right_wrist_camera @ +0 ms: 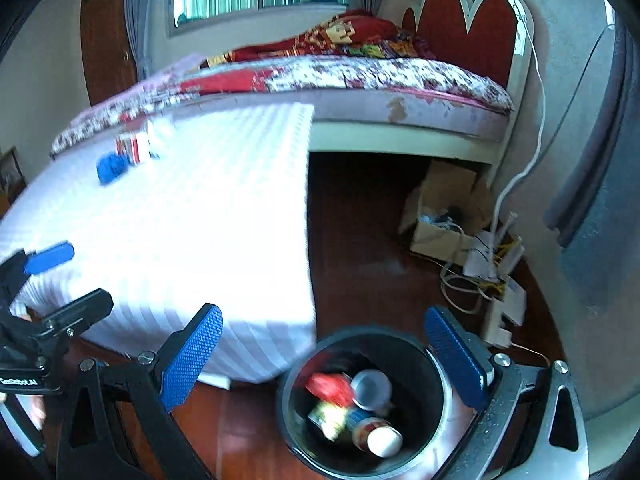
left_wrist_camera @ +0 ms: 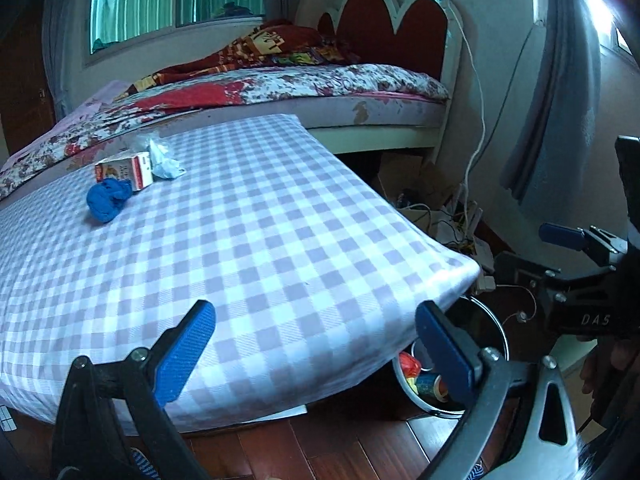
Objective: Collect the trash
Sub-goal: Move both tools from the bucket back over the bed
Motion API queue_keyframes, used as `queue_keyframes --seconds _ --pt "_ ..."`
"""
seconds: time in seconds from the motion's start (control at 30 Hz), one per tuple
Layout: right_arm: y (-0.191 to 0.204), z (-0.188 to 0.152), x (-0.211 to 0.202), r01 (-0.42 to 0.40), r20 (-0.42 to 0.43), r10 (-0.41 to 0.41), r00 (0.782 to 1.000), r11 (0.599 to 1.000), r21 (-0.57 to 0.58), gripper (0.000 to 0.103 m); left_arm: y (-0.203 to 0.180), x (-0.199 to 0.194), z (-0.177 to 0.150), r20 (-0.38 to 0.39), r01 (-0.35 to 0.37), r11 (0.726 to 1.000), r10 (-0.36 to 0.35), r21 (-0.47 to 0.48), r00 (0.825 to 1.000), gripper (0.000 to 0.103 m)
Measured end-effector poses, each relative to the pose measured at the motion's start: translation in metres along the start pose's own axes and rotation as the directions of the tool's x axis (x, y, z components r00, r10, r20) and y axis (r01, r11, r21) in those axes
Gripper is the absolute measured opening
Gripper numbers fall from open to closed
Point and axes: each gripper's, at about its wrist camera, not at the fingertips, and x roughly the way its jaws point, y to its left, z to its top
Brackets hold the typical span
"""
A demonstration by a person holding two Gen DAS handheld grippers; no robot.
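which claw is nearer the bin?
Right. The right claw hangs open directly over the bin; the left claw, also open, is over the checked mattress corner beside it.

Blue wad [left_wrist_camera: 109, 199], small carton [left_wrist_camera: 127, 169], pale tissue [left_wrist_camera: 165, 163] clustered on checked mattress [left_wrist_camera: 280, 240].

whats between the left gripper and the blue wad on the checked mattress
Nothing but bare checked mattress. In the left wrist view the open left gripper looks across empty sheet to the blue wad, which sits by a small carton.
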Motion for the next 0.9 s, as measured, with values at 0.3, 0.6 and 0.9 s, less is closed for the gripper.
queue_keyframes --seconds 0.3,0.6,0.9 --pt "0.057 0.036 0.023 -0.088 0.031 0.090 0.995 0.995 -0.049 0.102 0.079 0.003 0.012 0.007 -0.115 0.991 0.115 -0.074 0.993 0.101" --pt "0.100 0.063 0.063 -0.135 -0.049 0.132 0.990 0.988 -0.077 0.102 0.145 0.015 0.034 0.008 -0.193 0.975 0.195 -0.114 0.981 0.101" --pt "0.130 0.118 0.114 -0.193 -0.060 0.187 0.980 0.974 -0.117 0.102 0.210 0.069 0.075 -0.034 -0.240 0.962 0.238 -0.134 0.971 0.088"
